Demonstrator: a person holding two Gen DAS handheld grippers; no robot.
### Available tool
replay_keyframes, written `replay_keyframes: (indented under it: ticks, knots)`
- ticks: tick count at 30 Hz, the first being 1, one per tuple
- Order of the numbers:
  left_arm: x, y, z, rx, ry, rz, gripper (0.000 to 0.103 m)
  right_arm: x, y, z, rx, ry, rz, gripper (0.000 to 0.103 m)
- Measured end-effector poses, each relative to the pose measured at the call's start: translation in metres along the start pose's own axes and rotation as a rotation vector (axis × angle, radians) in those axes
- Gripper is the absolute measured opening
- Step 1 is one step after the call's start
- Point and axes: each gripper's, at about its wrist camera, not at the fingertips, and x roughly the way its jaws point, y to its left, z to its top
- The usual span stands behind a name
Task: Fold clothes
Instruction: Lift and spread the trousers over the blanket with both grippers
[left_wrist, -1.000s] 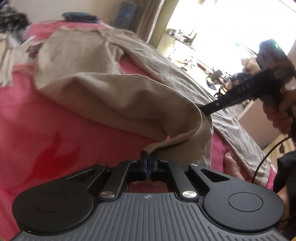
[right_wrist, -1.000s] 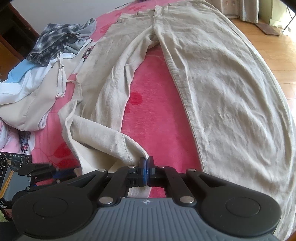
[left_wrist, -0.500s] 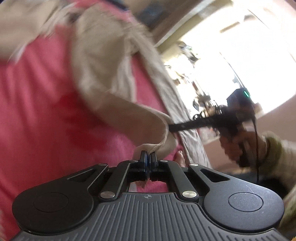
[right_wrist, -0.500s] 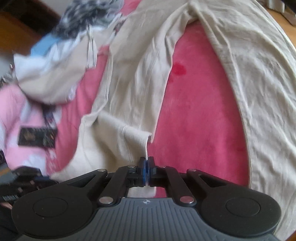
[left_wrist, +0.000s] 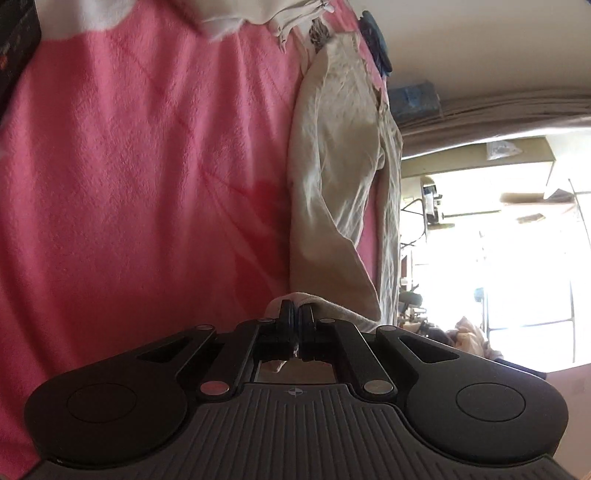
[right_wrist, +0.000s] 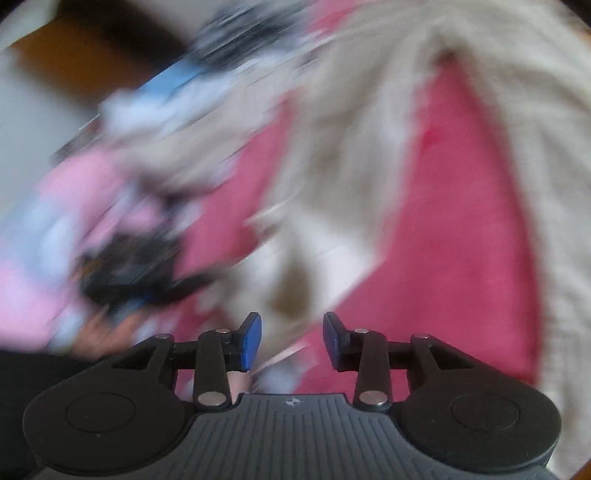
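Only left tool (left_wrist: 294, 314) on trousers (left_wrist: 332, 177).

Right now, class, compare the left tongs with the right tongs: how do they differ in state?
The left tongs are shut, pinching an edge of the beige trousers; the right tongs are open and hold nothing. The left wrist view is sharp, while the right wrist view is motion-blurred. Both are over the pink blanket.

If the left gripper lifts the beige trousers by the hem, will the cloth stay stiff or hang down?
Probably floppy: the beige trousers lie creased on the pink blanket. The hem bends over the shut left gripper, so the leg would likely sag and trail.
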Motion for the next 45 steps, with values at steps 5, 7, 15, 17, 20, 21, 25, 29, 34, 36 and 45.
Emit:
replay_keyframes:
  ticks: [5,7,15,17,20,21,25,29,34,36,45]
  knots:
    - [0.011,0.004,0.001,-0.005,0.01,-0.003,0.0,0.043,0.022,-0.019,-0.203,0.194,-0.023,0.054]
    - [0.011,0.005,0.0,0.001,0.013,-0.002,0.0,0.063,0.021,-0.021,-0.256,0.192,-0.155,0.055]
    - [-0.004,-0.016,0.002,0.088,0.06,0.028,0.0,0.104,0.011,-0.012,-0.186,0.155,-0.123,0.002]
    - [-0.01,-0.035,0.008,0.158,0.117,0.004,0.0,0.1,0.014,-0.013,-0.152,0.16,-0.106,0.003]
    - [-0.031,-0.07,0.01,0.341,0.149,-0.084,0.0,0.07,0.03,-0.013,-0.12,0.134,-0.025,0.003]
    - [-0.04,-0.08,0.008,0.395,0.149,-0.13,0.0,0.059,0.036,-0.012,-0.107,0.133,0.017,0.003]
    - [-0.059,-0.102,-0.006,0.539,0.191,-0.29,0.001,0.035,0.054,-0.019,-0.027,0.205,0.175,0.003]
    - [-0.054,-0.096,-0.023,0.602,0.274,-0.27,0.001,0.045,0.051,-0.036,0.057,0.303,0.22,0.003]
    - [-0.047,-0.067,-0.02,0.532,0.297,-0.185,0.001,0.086,0.029,-0.054,0.15,0.414,0.194,0.005]
    - [-0.054,-0.06,-0.013,0.507,0.282,-0.153,0.001,0.103,0.025,-0.059,0.142,0.462,0.14,0.011]
    - [-0.082,-0.069,-0.015,0.485,0.193,-0.139,0.001,0.09,0.039,-0.057,-0.099,0.602,-0.083,0.037]
